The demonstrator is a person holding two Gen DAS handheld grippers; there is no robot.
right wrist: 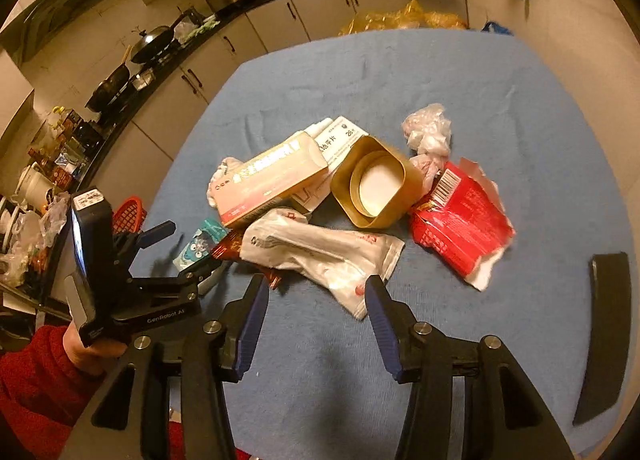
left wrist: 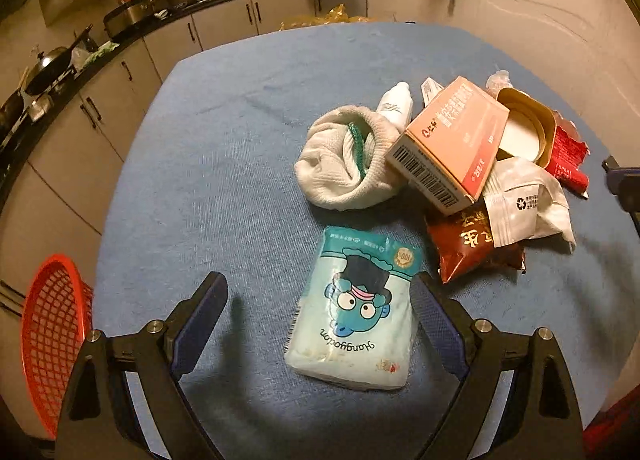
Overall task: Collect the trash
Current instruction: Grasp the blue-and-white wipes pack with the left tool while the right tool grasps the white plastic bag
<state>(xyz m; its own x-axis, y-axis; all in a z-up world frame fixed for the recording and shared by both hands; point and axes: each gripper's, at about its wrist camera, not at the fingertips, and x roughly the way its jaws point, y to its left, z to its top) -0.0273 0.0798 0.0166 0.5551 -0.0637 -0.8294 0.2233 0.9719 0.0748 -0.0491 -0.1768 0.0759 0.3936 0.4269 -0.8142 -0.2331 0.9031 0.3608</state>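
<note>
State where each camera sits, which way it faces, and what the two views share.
Left wrist: on the left gripper, angled down at the tissue pack; only its open fingers show.
Right wrist: on the right gripper, angled down at the white wrapper; its open fingers, the left gripper and a red sleeve show.
Shared: tissue pack, pink box, gold tub, blue table.

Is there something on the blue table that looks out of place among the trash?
Yes. A white knitted sock, bunched up, lies at the left edge of the pile against the pink carton. It is clothing, not packaging like the wrappers around it. The gold container also lies tipped on its side, its opening toward the right gripper's camera.
</note>
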